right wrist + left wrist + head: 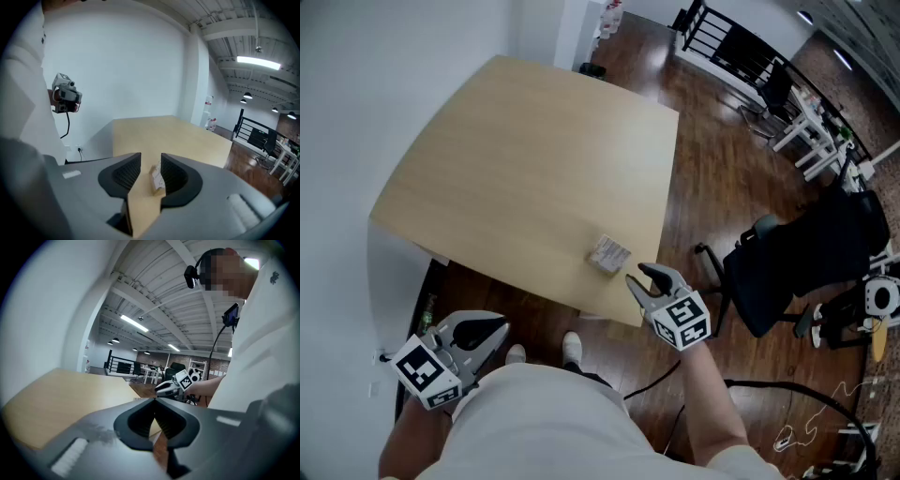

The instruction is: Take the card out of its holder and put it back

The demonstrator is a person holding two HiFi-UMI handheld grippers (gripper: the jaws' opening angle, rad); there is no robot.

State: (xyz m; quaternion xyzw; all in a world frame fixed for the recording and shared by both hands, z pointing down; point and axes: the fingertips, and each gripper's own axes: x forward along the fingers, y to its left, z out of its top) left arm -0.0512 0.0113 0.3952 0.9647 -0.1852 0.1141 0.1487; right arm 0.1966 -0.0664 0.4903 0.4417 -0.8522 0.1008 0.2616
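Head view: light wooden table (534, 159) on a dark wood floor (712, 169); small pale card holder (608, 253) lying flat on the tabletop close to the near edge, card not distinguishable from holder at this size. Right gripper (637, 275) at the near edge of the table, just beside the card holder and apart from it, jaws spread, nothing held. Left gripper (492, 330) low at the left, off the table, close to the person's white-clad torso (544, 422). Black office chair (806, 258) on the floor to the right of the table. Left gripper view: left gripper (154, 400) with jaw tips meeting, nothing between them; table (65, 394) beyond at the left; right gripper (174, 384) well ahead, over the far side. Right gripper view: right gripper (151, 157) with jaws standing wide apart; card holder (156, 179) seen through the gap, lying on the table (164, 133) nearer the right-hand jaw, not pinched.
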